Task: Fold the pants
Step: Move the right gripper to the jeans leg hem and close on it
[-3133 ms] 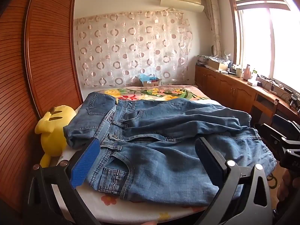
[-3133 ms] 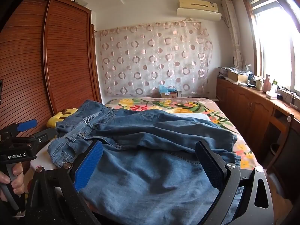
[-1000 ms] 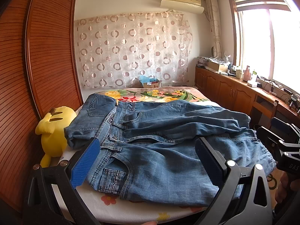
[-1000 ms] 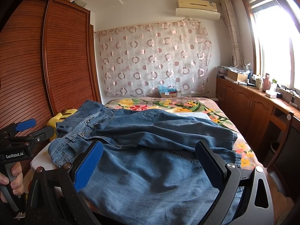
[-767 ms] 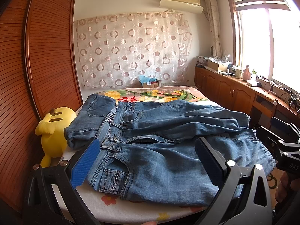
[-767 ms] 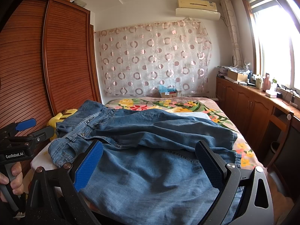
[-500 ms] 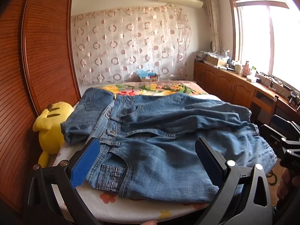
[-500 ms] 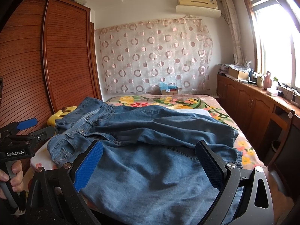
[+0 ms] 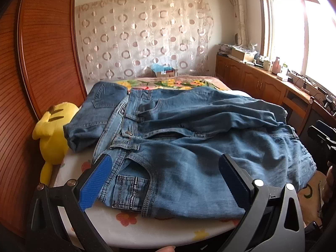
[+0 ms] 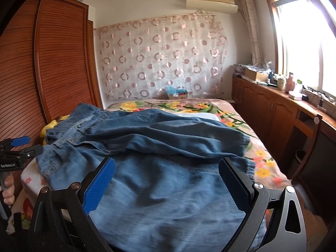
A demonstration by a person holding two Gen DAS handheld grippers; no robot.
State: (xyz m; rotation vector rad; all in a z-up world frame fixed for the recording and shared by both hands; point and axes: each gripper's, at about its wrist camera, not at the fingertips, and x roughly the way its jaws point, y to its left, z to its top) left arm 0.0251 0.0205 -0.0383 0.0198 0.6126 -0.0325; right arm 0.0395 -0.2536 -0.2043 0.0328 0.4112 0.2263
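While both tools hang over the near edge of the bed (image 9: 130, 229), the left gripper (image 9: 162, 180) has its jaws spread wide with nothing between the pads, and the right gripper (image 10: 166, 185) is equally wide and empty. Ahead of the left jaws lie the jeans (image 9: 189, 147), spread crumpled across the mattress: the waistband and a front pocket sit just beyond the blue left pad, and one leg is thrown over the other farther out. From the right wrist view the lighter leg fabric fills the whole span between the jaws and runs under them, though whether the pads touch it I cannot tell. To the left of the left jaws, a yellow plush toy (image 9: 52, 132) leans against the bed's side beside the wooden wardrobe (image 9: 42, 52). Farther ahead a circle-patterned curtain (image 10: 161, 58) hangs on the far wall.
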